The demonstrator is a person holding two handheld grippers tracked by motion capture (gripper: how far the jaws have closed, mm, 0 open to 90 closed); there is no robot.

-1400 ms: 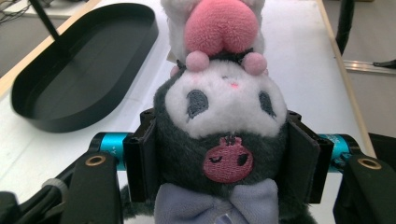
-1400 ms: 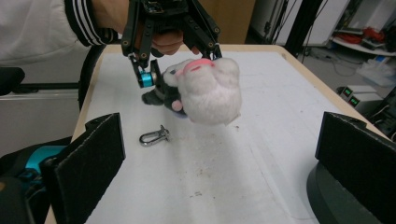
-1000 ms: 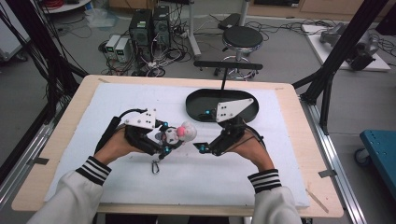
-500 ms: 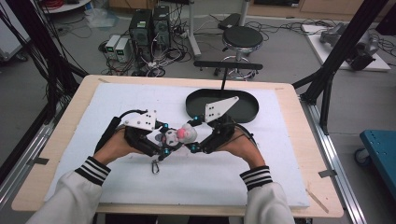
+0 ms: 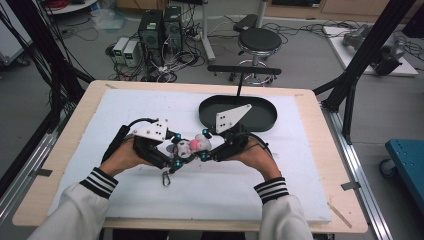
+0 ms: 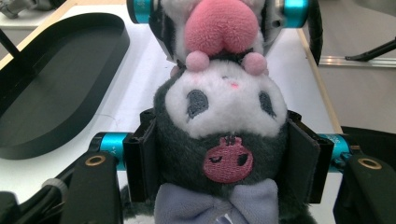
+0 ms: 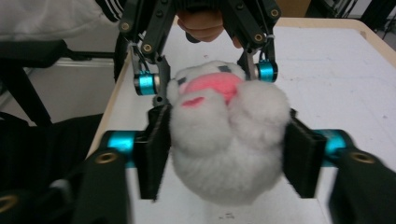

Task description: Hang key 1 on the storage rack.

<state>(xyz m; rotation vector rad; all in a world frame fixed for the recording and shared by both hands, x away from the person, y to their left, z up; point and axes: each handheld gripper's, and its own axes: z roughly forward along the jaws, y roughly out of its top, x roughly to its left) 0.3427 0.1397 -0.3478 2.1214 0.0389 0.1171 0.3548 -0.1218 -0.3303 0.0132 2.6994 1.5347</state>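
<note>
White mat (image 5: 125, 110) mid-table, both grippers' jaws clamped on plush toy (image 5: 192, 146), black tray (image 5: 260, 120) just behind.

right tongs (image 5: 206, 150) just closed onto plush toy (image 5: 190, 146), moved leftward

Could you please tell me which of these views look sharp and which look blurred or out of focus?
High view: evenly lit, sharp across the white foam mat. Left gripper view: the dark plush toy's face is crisp. Right gripper view: the toy's white fluffy end is soft, and the jaws look blurred.
</note>
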